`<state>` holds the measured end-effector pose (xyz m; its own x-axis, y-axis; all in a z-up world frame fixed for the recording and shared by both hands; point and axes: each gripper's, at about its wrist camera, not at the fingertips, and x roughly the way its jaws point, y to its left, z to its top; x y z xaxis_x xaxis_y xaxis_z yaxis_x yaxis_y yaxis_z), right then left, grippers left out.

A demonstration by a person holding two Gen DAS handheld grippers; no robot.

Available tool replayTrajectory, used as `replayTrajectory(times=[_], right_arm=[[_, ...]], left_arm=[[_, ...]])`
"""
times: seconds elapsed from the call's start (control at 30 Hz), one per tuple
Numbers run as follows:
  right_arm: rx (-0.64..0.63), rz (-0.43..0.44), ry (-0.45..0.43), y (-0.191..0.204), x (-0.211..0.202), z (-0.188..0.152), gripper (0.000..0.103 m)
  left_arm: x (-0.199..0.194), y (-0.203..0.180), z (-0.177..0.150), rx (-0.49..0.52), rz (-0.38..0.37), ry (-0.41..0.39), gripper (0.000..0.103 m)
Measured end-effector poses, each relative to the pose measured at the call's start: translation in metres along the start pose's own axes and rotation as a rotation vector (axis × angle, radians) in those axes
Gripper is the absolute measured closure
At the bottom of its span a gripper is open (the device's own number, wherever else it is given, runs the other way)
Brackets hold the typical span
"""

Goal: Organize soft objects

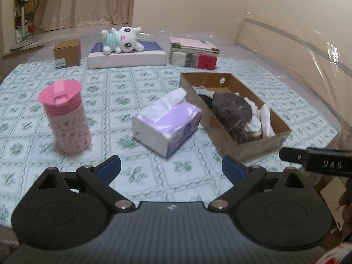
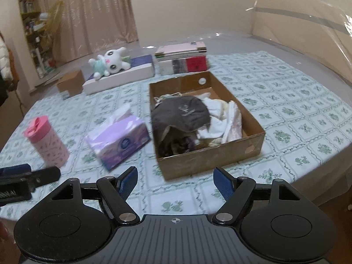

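A brown cardboard box (image 2: 253, 147) (image 1: 248, 149) on the patterned tablecloth holds a dark grey cloth (image 2: 180, 114) (image 1: 231, 110) and white cloths (image 2: 222, 118) (image 1: 263, 118). A white plush toy (image 1: 123, 39) (image 2: 107, 63) lies on a flat white box at the far side. My left gripper (image 1: 171, 167) hovers open above the cloth, nothing between its fingers, short of a purple tissue box (image 1: 169, 123) (image 2: 118, 140). My right gripper (image 2: 176, 180) is open and empty, just in front of the cardboard box's near wall.
A pink lidded tumbler (image 1: 66, 116) (image 2: 47, 140) stands at the left. At the far edge are a small brown carton (image 1: 68, 51), the flat white box (image 1: 127, 59) and a stack of books (image 1: 193, 55). Clear plastic sheeting (image 1: 297, 50) rises at the right.
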<state>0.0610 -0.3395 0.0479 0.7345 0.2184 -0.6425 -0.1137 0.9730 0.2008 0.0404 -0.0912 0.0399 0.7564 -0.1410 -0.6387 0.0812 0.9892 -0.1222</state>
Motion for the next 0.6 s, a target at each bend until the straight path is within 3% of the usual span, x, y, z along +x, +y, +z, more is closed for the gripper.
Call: replayTrajectory(times=[0.33, 0.6], right_arm=[[-0.076, 0.031, 0.026, 0.017, 0.004, -0.004, 0.027], [-0.085, 0.021, 0.029, 0.015, 0.007, -0.005, 0.028]], left_arm=[[-0.009, 0.005, -0.01, -0.068, 0.043, -0.005, 0.006], [-0.004, 0.002, -0.009, -0.065, 0.045, 0.005, 0.006]])
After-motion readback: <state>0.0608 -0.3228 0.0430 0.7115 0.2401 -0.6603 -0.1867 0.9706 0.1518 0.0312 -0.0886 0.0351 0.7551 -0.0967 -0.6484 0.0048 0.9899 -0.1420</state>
